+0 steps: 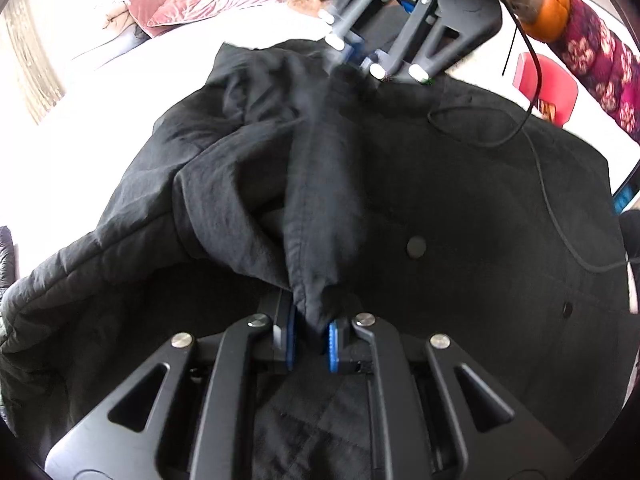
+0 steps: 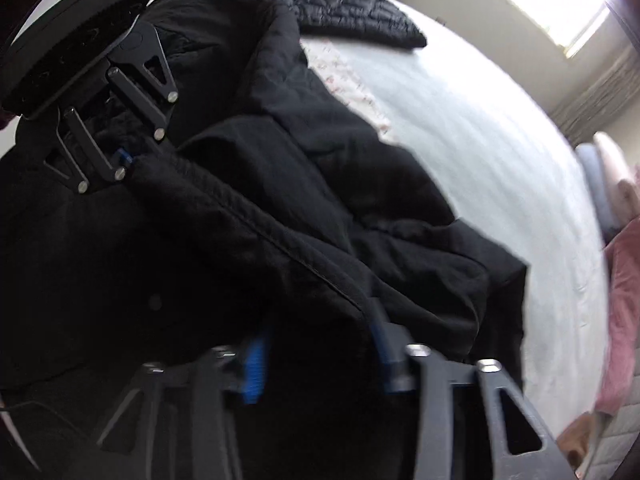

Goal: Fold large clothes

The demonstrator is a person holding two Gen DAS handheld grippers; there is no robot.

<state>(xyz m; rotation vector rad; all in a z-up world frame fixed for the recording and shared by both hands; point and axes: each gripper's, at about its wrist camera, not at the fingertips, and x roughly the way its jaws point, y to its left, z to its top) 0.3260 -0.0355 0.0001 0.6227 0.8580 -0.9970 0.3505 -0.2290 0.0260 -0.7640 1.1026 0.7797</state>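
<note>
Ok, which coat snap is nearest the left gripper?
The bigger round snap beside the fold in the left gripper's jaws; the smaller snap sits farther right, near the coat's edge.

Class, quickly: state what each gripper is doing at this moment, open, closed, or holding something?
Left gripper: closed on a fold of the black coat.
Right gripper: blurred; jaws apart with coat fabric between, grip cannot be told.

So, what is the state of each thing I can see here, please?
black jacket: spread on the bed, one fold pulled up into a ridge.
left claw: shut on that fold.
right claw: fabric between its pads, grip unclear.
cable: lying loose across the jacket.
</note>
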